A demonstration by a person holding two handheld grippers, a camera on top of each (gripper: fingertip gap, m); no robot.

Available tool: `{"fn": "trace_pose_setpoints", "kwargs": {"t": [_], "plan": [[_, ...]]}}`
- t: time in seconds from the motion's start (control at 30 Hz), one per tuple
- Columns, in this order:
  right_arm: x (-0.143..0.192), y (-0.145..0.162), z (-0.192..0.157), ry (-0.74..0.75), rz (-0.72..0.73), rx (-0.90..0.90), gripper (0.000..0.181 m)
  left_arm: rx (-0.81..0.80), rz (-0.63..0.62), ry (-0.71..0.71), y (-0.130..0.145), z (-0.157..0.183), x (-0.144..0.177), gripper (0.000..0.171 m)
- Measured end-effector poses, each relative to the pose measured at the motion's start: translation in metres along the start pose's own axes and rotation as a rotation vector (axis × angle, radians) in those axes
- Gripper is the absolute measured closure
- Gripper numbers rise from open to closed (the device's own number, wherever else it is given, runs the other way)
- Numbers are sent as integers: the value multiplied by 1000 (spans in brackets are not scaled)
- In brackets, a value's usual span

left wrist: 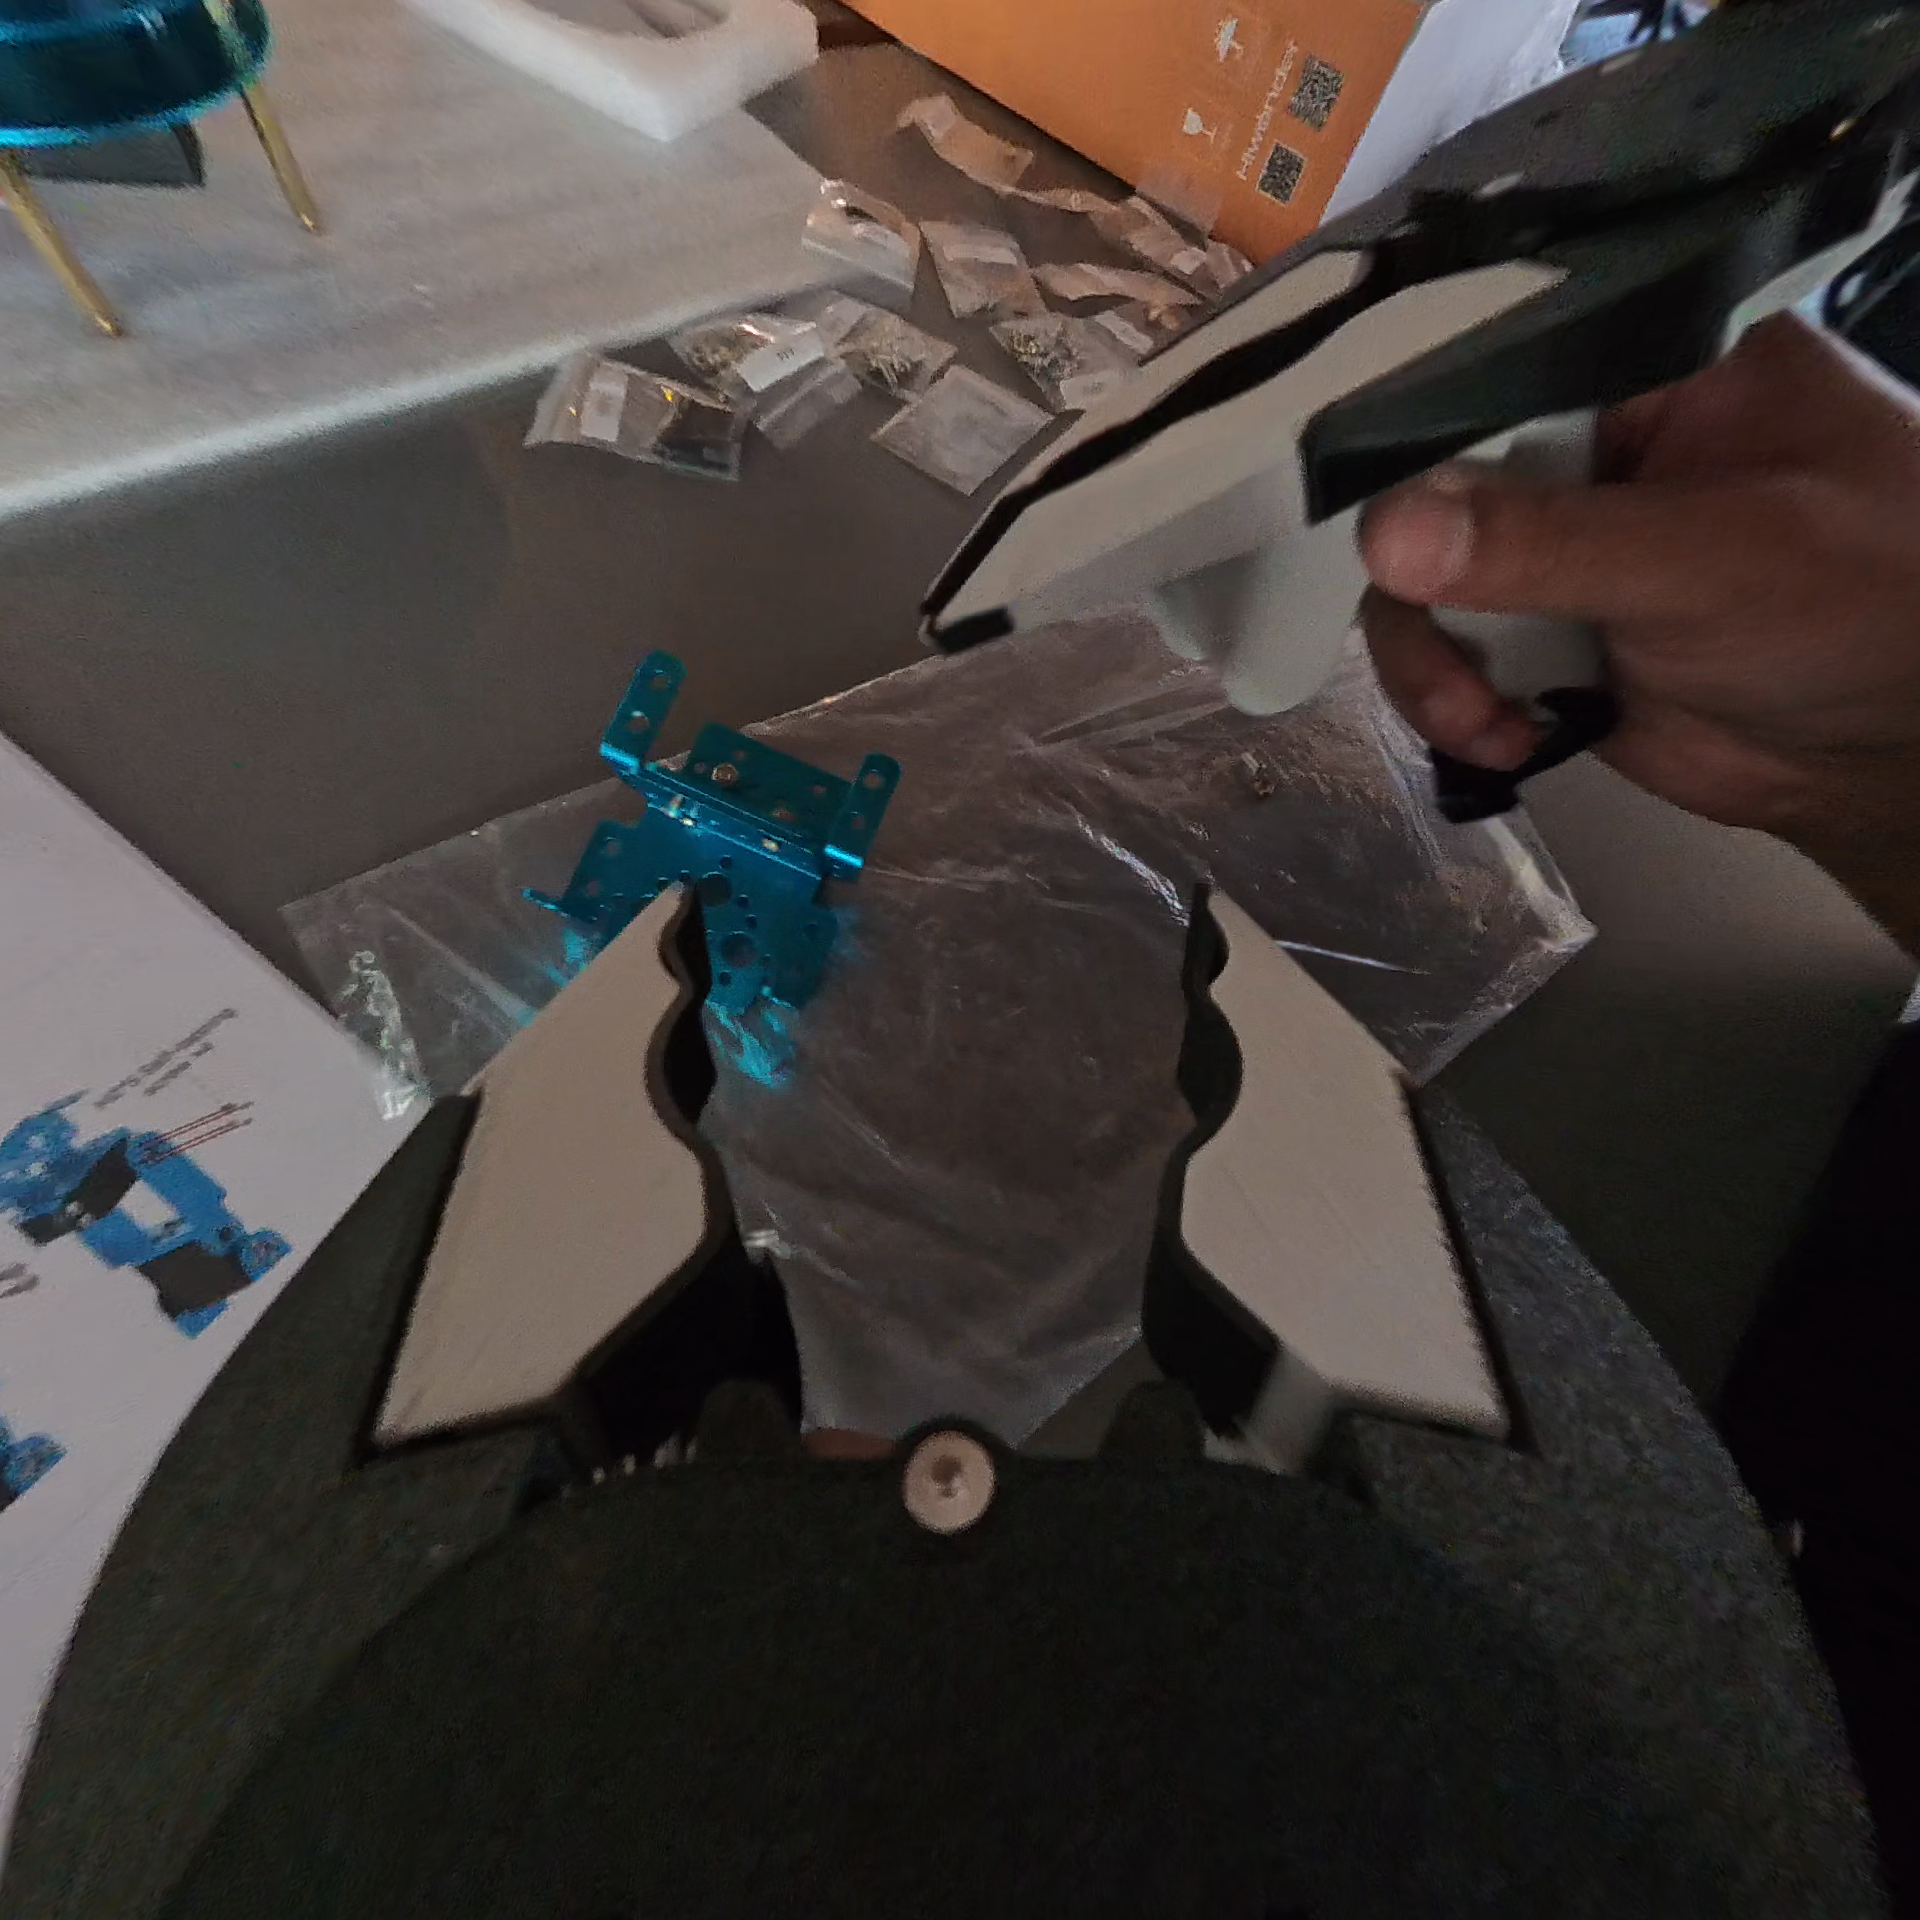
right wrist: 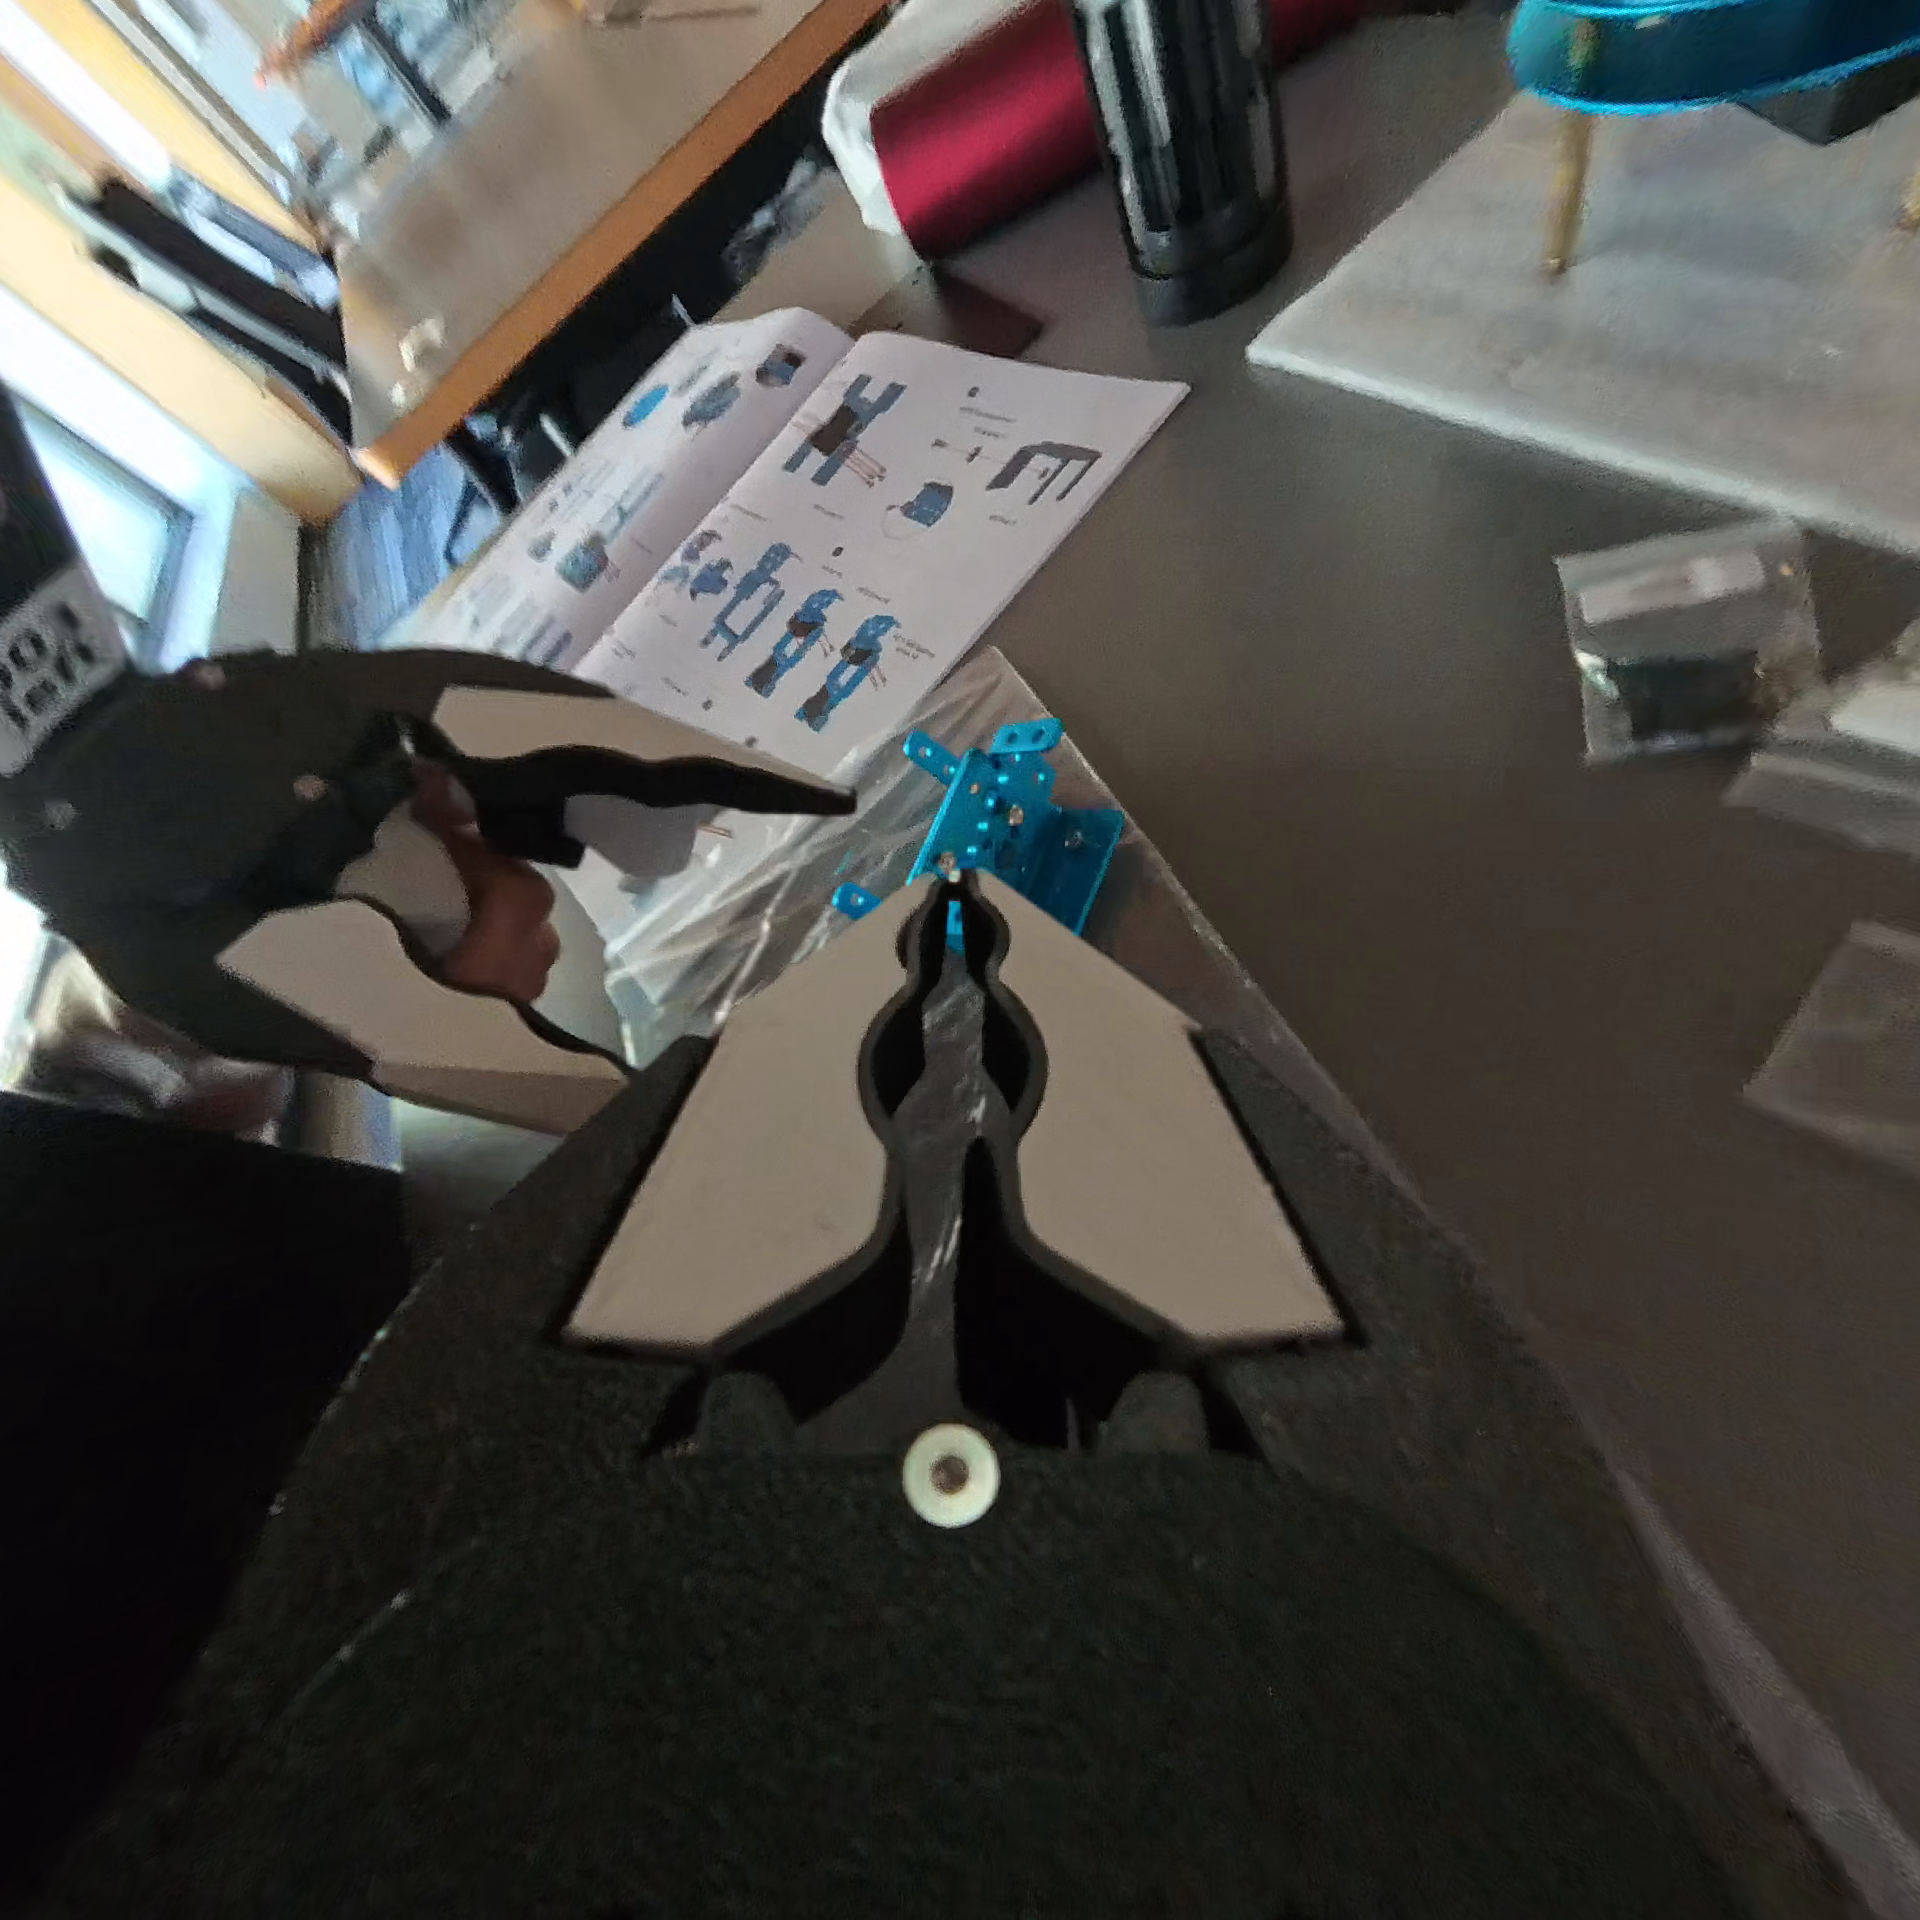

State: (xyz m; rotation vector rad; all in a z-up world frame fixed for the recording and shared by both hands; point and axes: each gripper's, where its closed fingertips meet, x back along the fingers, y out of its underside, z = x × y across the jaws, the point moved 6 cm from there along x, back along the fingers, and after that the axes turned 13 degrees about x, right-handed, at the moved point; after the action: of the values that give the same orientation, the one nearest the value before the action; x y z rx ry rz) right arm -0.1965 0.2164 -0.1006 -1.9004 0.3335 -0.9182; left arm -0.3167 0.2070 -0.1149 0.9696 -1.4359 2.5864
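Note:
A blue metal bracket assembly (left wrist: 732, 831) with many holes stands on a clear plastic bag (left wrist: 1039, 935) on the grey table. A small screw (left wrist: 727, 771) sits in its top. My left gripper (left wrist: 940, 894) is open. Its left fingertip (left wrist: 665, 914) is at the bracket's lower edge, and I cannot tell if it touches. My right gripper (right wrist: 951, 883) is shut, with nothing visible between its tips, which point at the bracket (right wrist: 997, 810). It also shows in the left wrist view (left wrist: 961, 618), held in a hand above and right of the bracket. The left gripper (right wrist: 738, 935) appears open in the right wrist view.
An open instruction booklet (right wrist: 831, 520) lies left of the bracket and shows in the left wrist view (left wrist: 125, 1039). Several small bags of hardware (left wrist: 883, 343) lie beyond, by an orange box (left wrist: 1143, 83). A black cylinder (right wrist: 1195, 156) and a blue chair (right wrist: 1714, 42) stand farther off. The grippers' ends are close to 5 centimeters from one another. The small screw (left wrist: 727, 771) lies around 6 centimeters away from my left fingertips. It is also in sight in the right wrist view (right wrist: 1080, 840).

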Motion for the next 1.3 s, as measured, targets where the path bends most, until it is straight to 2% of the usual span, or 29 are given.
{"fn": "trace_pose_setpoints", "kwargs": {"t": [0.1, 0.3, 0.7, 1.3], "plan": [[-23, -1, 4, -5, -66, 87, 180, 34, -18, 40, -7, -9, -7, 78], [-47, -1, 12, -97, -99, -18, 180, 51, -96, 71, -8, -18, -21, 77], [-56, -2, 18, -68, -140, 11, 180, 69, -48, 135, -10, -16, -24, 77], [-59, -1, 16, -174, -126, -29, 180, 25, -38, 118, -9, -14, -26, 77]]}}
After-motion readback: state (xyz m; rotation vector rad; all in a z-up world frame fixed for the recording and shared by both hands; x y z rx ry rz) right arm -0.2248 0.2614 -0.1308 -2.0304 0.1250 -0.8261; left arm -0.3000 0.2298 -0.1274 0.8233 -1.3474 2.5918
